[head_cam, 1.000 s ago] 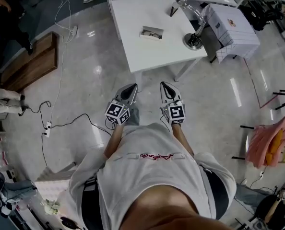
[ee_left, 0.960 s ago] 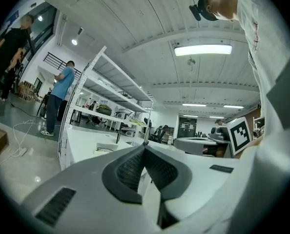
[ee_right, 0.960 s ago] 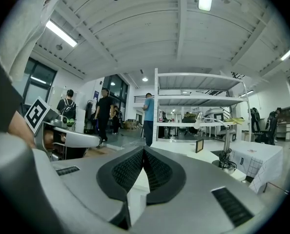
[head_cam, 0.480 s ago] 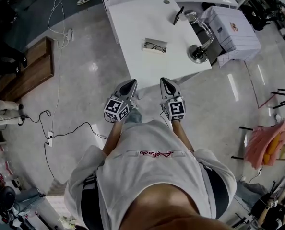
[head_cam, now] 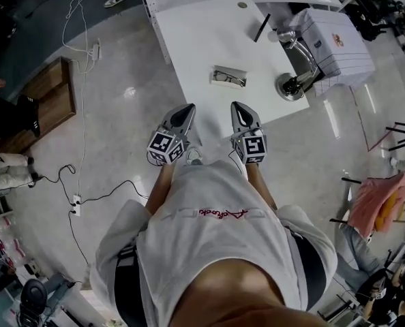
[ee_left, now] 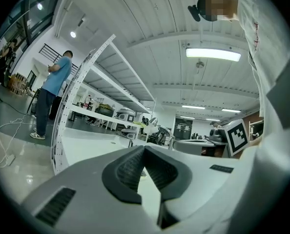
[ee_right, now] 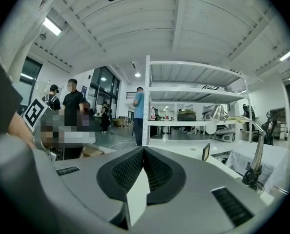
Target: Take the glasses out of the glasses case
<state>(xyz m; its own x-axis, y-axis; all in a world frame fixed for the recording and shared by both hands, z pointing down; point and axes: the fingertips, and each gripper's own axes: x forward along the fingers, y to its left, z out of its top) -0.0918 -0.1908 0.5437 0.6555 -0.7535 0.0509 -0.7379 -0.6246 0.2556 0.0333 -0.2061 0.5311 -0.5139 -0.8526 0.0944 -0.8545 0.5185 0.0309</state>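
Observation:
An open glasses case (head_cam: 229, 78) with dark-framed glasses in it lies on the white table (head_cam: 202, 39), near the table's front edge. Both grippers are held level in front of the person's chest, short of that edge and apart from the case. My left gripper (head_cam: 187, 107) is shut with nothing in it, and its ribbed pads (ee_left: 130, 167) meet at the tip. My right gripper (head_cam: 238, 105) is also shut and empty, with its pads (ee_right: 157, 169) closed together. The case does not show clearly in either gripper view.
A desk lamp (head_cam: 292, 85) and a black slab (head_cam: 262, 27) stand on the table's right side. A white gridded box (head_cam: 335, 43) sits beyond it. Cables (head_cam: 80, 196) and a wooden bench (head_cam: 42, 104) lie on the floor at left. White shelving (ee_right: 147, 106) and standing people (ee_left: 50, 99) are behind.
The person has stepped toward the table, so the table and case sit closer and lower in the head view. Both grippers came forward with the body and stayed shut.

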